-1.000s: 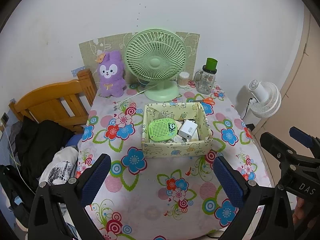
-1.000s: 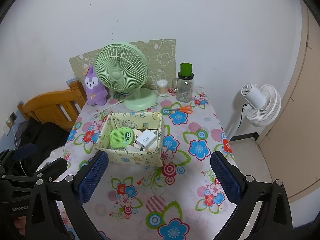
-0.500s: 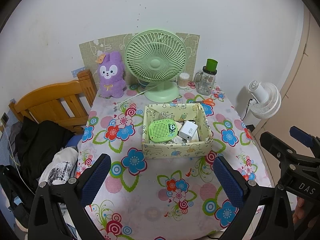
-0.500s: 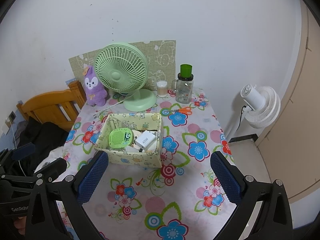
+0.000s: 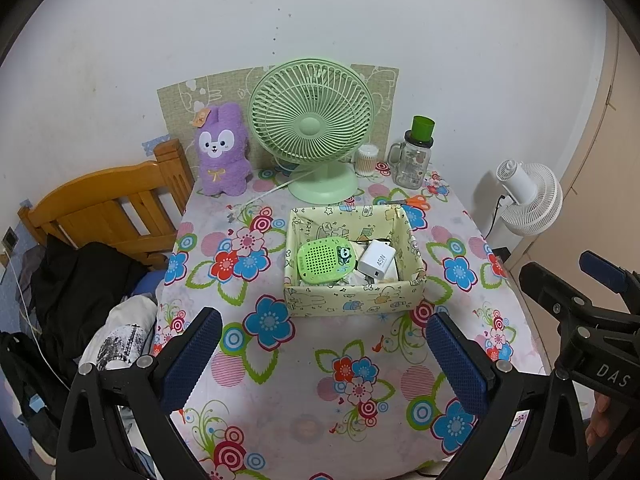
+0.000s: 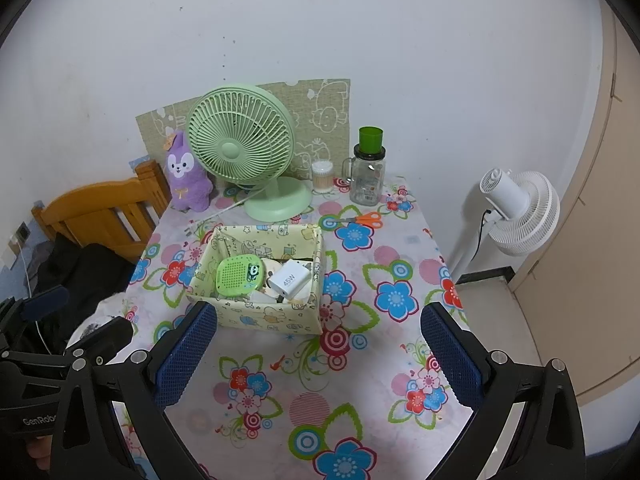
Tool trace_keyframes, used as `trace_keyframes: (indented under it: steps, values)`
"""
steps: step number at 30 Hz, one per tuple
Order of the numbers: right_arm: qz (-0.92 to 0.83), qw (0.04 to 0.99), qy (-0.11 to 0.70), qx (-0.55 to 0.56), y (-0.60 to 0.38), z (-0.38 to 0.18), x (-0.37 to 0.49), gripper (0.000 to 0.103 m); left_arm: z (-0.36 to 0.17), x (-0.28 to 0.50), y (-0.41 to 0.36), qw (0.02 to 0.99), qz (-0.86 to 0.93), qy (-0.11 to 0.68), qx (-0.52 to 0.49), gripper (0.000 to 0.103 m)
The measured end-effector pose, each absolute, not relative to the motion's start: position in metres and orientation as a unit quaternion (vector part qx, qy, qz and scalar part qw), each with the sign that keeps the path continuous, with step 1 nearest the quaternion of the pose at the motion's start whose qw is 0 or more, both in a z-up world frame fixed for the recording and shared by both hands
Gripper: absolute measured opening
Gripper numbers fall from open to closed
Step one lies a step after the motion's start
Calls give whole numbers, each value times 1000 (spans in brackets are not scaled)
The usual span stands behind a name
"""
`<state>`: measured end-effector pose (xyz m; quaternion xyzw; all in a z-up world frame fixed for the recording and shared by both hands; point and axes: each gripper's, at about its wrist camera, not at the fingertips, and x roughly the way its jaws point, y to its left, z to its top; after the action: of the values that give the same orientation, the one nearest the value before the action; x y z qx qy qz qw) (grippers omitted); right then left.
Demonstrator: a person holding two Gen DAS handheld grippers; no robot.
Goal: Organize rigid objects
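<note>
A pale yellow-green cartoon-printed storage box (image 5: 354, 300) is seen near the middle of a table covered with a flower-patterned cloth (image 5: 304, 392); inside it a round green perforated gadget with a panda sticker (image 5: 326, 258) lies just beside a white 45W charger block (image 5: 376, 260). Both the left gripper (image 5: 322, 356) and the right gripper (image 6: 316, 354) are held above the near part of the table, their blue-padded fingers spread wide with nothing between them. Behind the box, a green desk fan (image 5: 312, 128), a purple plush rabbit (image 5: 222, 150), a glass jar with a green cap (image 5: 414, 156) and orange-handled scissors (image 5: 412, 201) are arranged along the wall side.
</note>
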<state>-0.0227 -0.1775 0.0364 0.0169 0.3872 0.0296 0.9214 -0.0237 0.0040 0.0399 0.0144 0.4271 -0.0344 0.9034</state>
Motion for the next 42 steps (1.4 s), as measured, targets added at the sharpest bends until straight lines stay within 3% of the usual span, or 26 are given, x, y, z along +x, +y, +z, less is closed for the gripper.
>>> trace_keyframes:
  steps: [42]
  values:
    - [25,912,409,12,-178,28,-11,103,35,-14,8,897,-35,440,18,103]
